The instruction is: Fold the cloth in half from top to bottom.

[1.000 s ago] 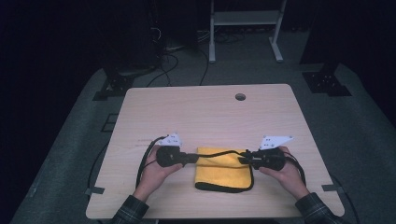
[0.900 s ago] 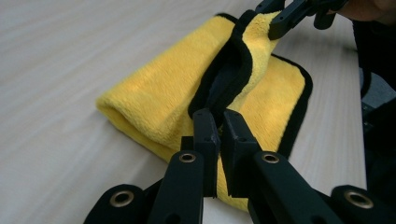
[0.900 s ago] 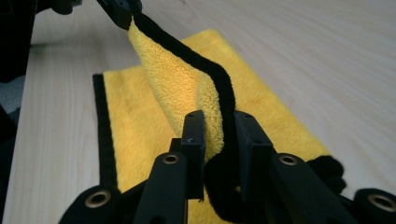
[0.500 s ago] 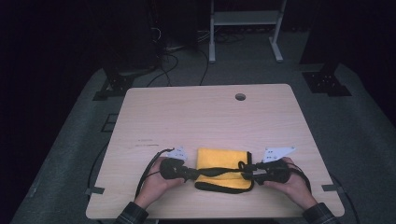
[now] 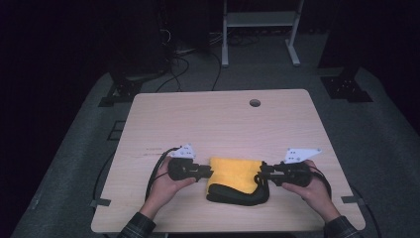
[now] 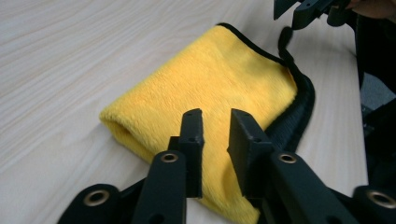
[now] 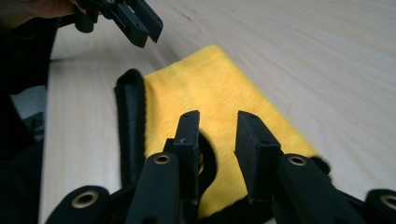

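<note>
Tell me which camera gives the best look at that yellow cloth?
The left gripper view: the folded yellow cloth lies nearly whole, pile and black edging sharp. The right gripper view shows it partly behind its jaws. The high view shows it small, between both grippers.

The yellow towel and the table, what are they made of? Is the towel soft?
The yellow towel looks like plush microfibre cloth: its surface is fuzzy and matte, it folds thickly, and it has a black stitched edge. It is probably soft. The table looks like pale wood or wood-look laminate, smooth, with fine grain lines; which of the two I cannot tell.
</note>
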A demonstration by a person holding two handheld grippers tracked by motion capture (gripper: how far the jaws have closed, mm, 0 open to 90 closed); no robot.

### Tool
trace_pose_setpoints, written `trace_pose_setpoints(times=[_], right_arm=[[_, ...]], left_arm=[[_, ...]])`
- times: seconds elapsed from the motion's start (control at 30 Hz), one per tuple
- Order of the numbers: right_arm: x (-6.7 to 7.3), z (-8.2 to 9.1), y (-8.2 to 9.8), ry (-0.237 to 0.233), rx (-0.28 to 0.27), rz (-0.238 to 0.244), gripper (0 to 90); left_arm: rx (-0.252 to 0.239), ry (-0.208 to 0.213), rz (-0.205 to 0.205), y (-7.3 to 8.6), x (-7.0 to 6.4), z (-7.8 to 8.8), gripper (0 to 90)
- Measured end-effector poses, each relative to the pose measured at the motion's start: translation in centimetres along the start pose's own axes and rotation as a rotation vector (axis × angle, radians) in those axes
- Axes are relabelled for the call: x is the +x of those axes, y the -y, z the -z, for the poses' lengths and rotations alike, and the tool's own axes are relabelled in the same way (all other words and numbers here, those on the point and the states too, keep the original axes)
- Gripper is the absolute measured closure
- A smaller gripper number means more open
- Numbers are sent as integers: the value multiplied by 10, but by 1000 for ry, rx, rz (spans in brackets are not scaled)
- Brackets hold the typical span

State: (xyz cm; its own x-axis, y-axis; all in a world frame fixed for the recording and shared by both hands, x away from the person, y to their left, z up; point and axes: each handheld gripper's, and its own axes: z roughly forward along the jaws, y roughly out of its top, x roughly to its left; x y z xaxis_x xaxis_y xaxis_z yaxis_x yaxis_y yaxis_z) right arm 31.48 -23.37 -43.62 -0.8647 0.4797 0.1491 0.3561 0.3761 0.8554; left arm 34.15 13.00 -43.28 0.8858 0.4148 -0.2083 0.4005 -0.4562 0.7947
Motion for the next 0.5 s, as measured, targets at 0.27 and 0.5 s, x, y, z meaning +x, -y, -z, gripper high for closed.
trace_pose_setpoints(times=[0.27, 0.5], right_arm=[[-19, -29, -3, 38, 56, -23, 704], [-12, -35, 7, -2, 119, -9, 691]], left_arm=[[71, -1, 0, 3, 3, -29, 775], [115, 1, -21, 17, -8, -28, 752]])
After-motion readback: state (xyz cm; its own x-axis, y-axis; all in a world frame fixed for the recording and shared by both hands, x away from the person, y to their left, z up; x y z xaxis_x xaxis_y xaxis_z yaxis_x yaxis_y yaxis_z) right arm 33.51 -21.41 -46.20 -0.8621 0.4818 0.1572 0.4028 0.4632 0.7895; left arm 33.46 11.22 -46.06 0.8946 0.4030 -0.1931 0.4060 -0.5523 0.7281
